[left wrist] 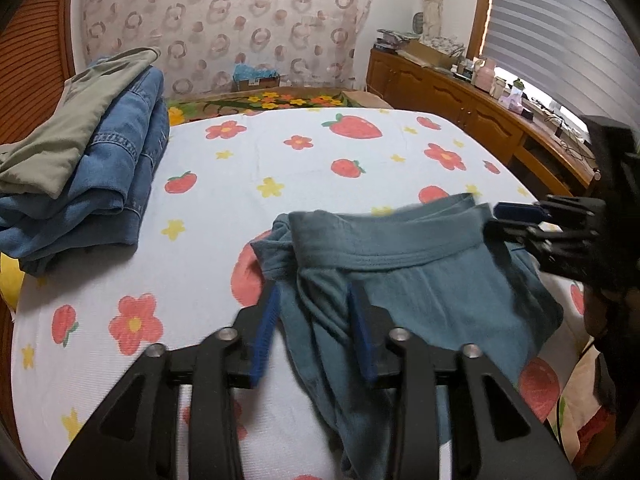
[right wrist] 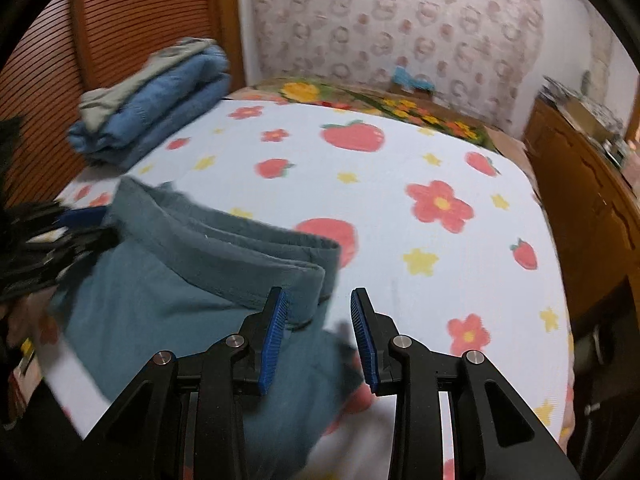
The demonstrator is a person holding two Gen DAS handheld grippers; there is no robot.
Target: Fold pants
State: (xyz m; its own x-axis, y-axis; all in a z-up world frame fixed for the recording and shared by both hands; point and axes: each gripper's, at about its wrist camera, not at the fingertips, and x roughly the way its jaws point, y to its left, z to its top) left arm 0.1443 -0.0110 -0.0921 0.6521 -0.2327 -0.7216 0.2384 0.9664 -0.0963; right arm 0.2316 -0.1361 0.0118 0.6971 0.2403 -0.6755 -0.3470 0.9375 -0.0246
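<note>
Both wrist cams close over bed [left wrist: 320, 148], angled down toward 12 o'clock; both see teal pants [left wrist: 400, 280] and folded stack [right wrist: 160, 100].

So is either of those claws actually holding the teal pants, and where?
Nothing looks gripped. Both jaws stand apart: the left gripper straddles bunched fabric of the teal pants below the waistband, the right gripper the waistband's corner.

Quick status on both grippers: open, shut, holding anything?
Left gripper: open, teal pants fabric bunched between its pads, not clamped.
Right gripper: open, at the pants' waistband corner, gripping nothing.
</note>
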